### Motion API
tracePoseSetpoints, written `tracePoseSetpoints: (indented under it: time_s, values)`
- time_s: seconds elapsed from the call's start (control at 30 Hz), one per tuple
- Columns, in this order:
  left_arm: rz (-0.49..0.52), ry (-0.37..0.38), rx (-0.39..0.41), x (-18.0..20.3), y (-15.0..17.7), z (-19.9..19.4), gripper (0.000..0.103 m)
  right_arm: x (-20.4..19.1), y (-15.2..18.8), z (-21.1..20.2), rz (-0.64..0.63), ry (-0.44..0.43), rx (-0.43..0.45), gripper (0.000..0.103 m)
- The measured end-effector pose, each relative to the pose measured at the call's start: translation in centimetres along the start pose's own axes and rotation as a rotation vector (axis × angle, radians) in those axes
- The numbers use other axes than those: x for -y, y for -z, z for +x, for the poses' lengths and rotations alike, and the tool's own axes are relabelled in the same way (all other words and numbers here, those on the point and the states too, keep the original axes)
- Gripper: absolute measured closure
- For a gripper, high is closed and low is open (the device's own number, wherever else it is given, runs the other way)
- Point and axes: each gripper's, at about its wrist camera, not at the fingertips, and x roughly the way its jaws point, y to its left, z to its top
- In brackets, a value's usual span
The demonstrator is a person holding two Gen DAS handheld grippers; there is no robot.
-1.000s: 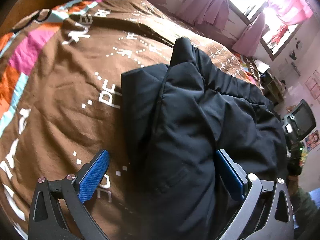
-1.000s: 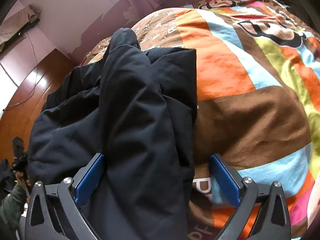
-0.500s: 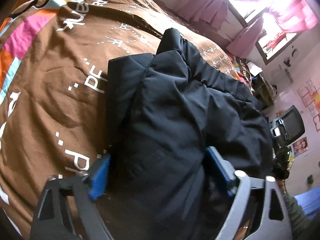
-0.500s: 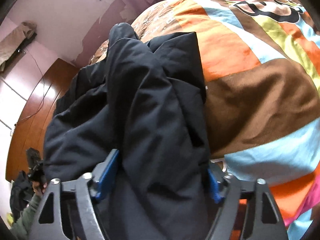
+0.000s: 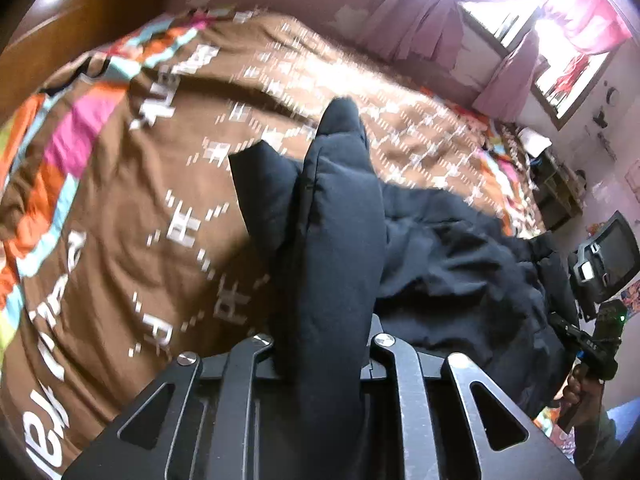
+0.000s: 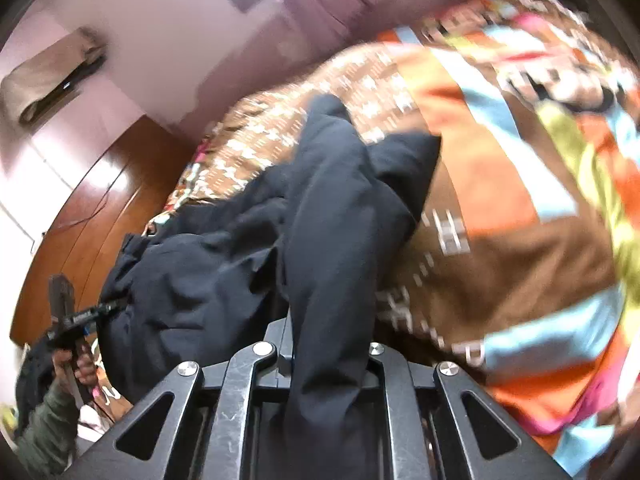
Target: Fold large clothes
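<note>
A large black padded jacket [image 5: 432,264] lies on a bed with a brown and multicoloured blanket [image 5: 120,208]. My left gripper [image 5: 320,356] is shut on a thick fold of the jacket, which rises from between its jaws in a raised ridge [image 5: 336,208]. In the right wrist view my right gripper [image 6: 328,352] is shut on another fold of the same jacket [image 6: 332,220], and the rest of the jacket [image 6: 192,272] spreads to the left. The finger pads are hidden by the fabric. Both views are blurred by motion.
Pink curtains [image 5: 420,28] and a bright window [image 5: 516,4] stand beyond the bed. A wooden wardrobe [image 6: 92,208] is at the left of the right wrist view. A person's hand holding a dark device [image 6: 72,332] shows at the bed's edge, also in the left wrist view [image 5: 592,344].
Both grippers, open around the jacket a second ago, have closed on folds of it. The gathered fabric now stands up in a ridge and both views have tilted upward.
</note>
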Motion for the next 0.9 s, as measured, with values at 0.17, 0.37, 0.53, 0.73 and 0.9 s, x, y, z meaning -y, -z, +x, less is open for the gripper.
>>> tracePoseSetpoints:
  time_s: [0.17, 0.37, 0.53, 0.73, 0.9]
  values:
    - [0.046, 0.022, 0.095, 4.1, -3.5, -1.2, 0.091, -3.2, -3.7, -2.4, -0.13, 0.018, 0.084, 0.092]
    - [0.097, 0.021, 0.181, 8.6, -7.8, 0.1, 0.091, -3.6, -9.0, -3.7, -0.19, 0.098, 0.209, 0.091]
    - [0.073, 0.039, 0.175, 10.4, -9.7, 4.3, 0.091, -0.2, -10.9, -3.1, -0.136, 0.148, 0.25, 0.091]
    - [0.064, -0.026, 0.087, 10.1, -9.2, 11.1, 0.091, 5.0, -10.1, 0.6, -0.066, 0.249, 0.189, 0.09]
    - [0.073, -0.1, 0.046, 7.9, -7.9, 13.7, 0.086, 7.7, -9.0, 1.1, -0.027, 0.278, 0.19, 0.078]
